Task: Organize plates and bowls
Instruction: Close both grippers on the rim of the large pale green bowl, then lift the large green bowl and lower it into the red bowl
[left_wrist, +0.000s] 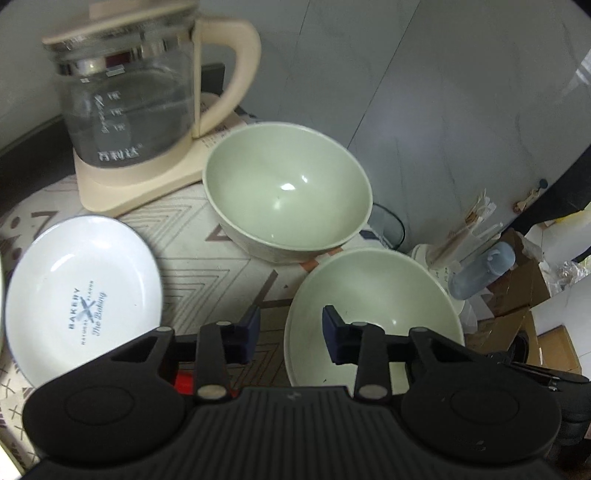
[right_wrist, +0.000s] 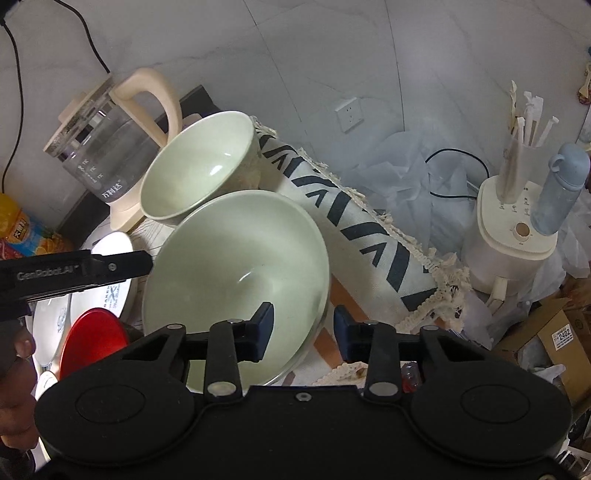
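Looking through the left wrist camera, I see my left gripper (left_wrist: 290, 334) with its jaws spread wide and nothing between them, the left finger over the patterned tablecloth (left_wrist: 207, 258) and the right finger over the inside of the near green bowl (left_wrist: 373, 306). That view gives me the white plate (left_wrist: 81, 291) full on, lying flat to the left with its blue bakery print readable, and the far green bowl (left_wrist: 288, 192) standing upright beyond, just beside the base of the glass kettle (left_wrist: 129, 99). The right wrist camera hides most of that plate but shows what the left one misses: a red dish (right_wrist: 94, 339) and more white plates (right_wrist: 48, 321) low at the left, partly under the left gripper's arm, a wall socket (right_wrist: 349, 114), and a white appliance (right_wrist: 509, 243) off the table's edge carrying a blue bottle (right_wrist: 557, 192) and a cup of wrapped straws (right_wrist: 517, 166). My right gripper (right_wrist: 303, 334) is also wide and empty, its fingers straddling the near bowl's right rim without touching that I can confirm. Both bowls open upward; being round, neither has a long axis. The near bowl sits close to the table's right edge, its rim overlapping the far bowl in this view.
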